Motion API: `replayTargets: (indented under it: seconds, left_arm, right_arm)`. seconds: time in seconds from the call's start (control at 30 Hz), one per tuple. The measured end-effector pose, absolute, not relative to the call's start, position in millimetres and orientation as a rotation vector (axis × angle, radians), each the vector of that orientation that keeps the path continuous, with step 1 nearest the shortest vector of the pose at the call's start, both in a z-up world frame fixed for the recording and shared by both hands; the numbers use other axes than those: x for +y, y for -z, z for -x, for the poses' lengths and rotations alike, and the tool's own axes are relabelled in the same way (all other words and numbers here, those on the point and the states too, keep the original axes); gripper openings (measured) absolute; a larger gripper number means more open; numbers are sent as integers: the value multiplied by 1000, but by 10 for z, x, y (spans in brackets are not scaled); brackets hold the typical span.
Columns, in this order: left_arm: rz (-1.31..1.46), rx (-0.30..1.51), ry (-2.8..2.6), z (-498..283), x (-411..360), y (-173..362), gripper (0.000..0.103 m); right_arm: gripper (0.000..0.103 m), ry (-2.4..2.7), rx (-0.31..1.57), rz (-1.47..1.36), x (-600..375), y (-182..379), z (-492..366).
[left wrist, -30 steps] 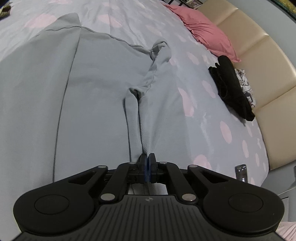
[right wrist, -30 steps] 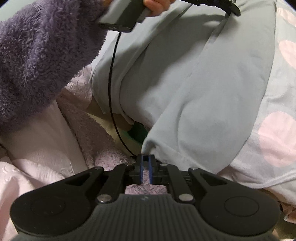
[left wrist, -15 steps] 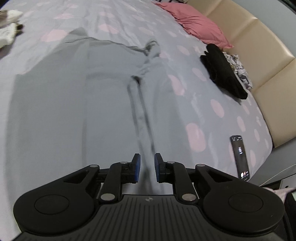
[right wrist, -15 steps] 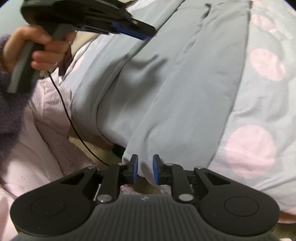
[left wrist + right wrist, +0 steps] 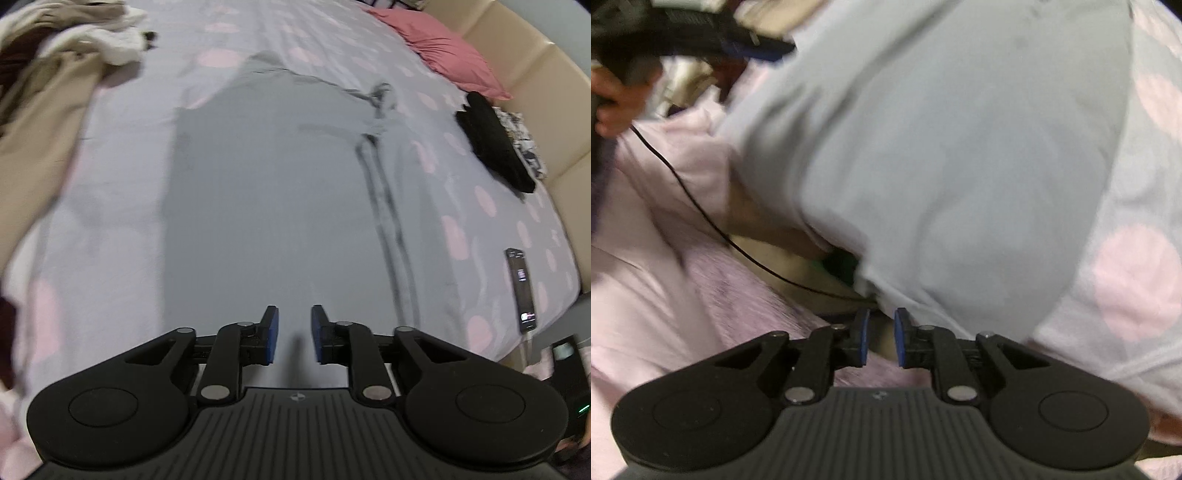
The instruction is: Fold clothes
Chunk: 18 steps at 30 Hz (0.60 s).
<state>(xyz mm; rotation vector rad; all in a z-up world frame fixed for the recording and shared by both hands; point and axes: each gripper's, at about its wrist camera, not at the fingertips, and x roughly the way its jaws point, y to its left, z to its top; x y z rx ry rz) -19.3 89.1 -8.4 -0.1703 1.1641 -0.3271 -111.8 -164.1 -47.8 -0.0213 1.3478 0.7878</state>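
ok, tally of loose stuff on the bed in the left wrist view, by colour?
Grey: 1, garment spread flat
Pink: 1, pillow
Black: 2, clothes, phone
Beige/white: 1, heap, pieces too blurred to split
Total: 5

phone (image 5: 521,288) right (bed edge), clothes pile (image 5: 55,74) left

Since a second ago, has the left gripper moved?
Yes. The left gripper has pulled back and leftward from the black clothes; its jaws, just opening, hold nothing.
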Motion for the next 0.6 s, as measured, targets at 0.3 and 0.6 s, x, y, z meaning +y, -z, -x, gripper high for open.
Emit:
replayTargets:
  seconds: [0.3,0.6]
  left_arm:
    - [106,1232,212,532,1292,119,38]
    - [37,1322,211,905,1275,444,42]
  right_arm:
    - [29,-861,1228,-6,-1314,217,1075]
    - [31,-896,1217,41,-1069,203,1097]
